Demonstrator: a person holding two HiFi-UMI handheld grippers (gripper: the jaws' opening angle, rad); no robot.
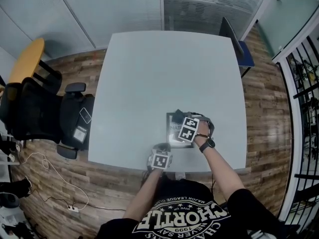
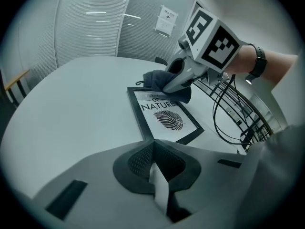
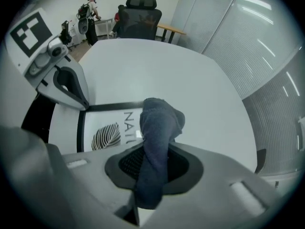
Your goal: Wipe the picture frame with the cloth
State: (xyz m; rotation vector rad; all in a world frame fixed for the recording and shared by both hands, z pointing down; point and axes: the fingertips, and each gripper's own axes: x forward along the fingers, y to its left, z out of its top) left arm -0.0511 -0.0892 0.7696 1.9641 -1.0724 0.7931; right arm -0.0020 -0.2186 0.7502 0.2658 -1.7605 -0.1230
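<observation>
A black picture frame [image 1: 173,132] with a leaf print lies flat near the front right of the grey table [image 1: 164,73]. My right gripper [image 1: 180,117] is shut on a dark blue cloth [image 3: 157,123], which hangs over the frame's far end [image 2: 164,118]. From the left gripper view the cloth [image 2: 161,82] bunches under the right gripper [image 2: 177,84]. At the table's front edge my left gripper [image 1: 161,148] is shut, its tip at the frame's near corner [image 3: 85,105]. I cannot tell whether it touches the frame [image 3: 107,133].
A black office chair [image 1: 37,108] stands left of the table, with a yellow table [image 1: 26,59] behind it. A blue chair [image 1: 240,46] sits at the table's far right corner. Cables [image 1: 45,183] trail on the wooden floor at the left.
</observation>
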